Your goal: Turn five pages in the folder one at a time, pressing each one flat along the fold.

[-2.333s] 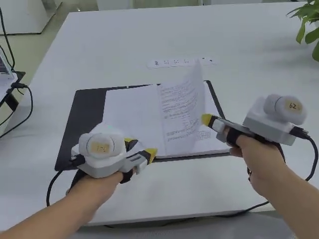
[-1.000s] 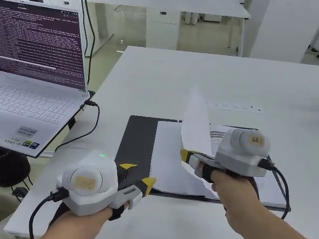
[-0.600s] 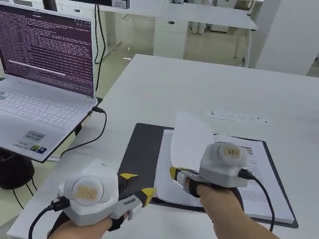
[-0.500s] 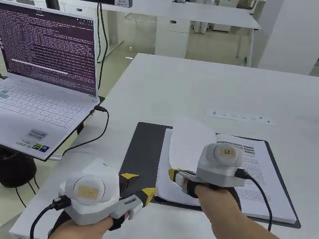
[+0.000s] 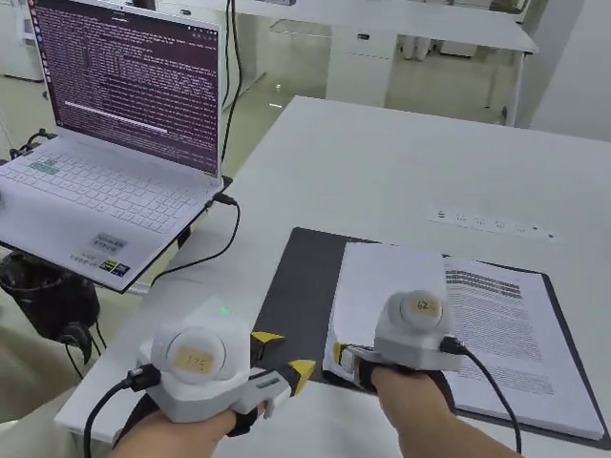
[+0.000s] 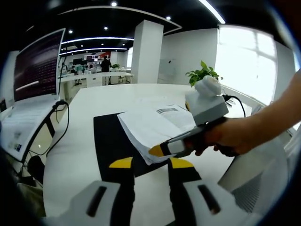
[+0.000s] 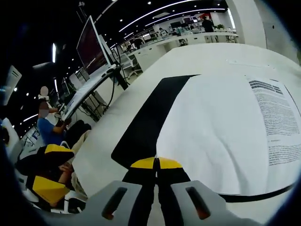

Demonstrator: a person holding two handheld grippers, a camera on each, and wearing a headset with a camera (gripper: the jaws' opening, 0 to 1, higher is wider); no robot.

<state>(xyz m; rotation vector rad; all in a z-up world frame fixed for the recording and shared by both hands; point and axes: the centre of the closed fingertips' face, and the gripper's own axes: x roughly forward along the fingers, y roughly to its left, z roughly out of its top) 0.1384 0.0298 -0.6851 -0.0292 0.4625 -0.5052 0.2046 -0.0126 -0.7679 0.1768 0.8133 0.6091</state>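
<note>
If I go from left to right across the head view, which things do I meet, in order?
Laptop → left hand-held gripper → right hand-held gripper, shut on the blank page → printed page.

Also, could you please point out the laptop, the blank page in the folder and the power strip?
laptop [image 5: 134, 105], head view, on its lit screen.
blank page [image 5: 377, 281], head view, on its bare middle.
power strip [image 5: 492, 225], head view, on its top face.
</note>
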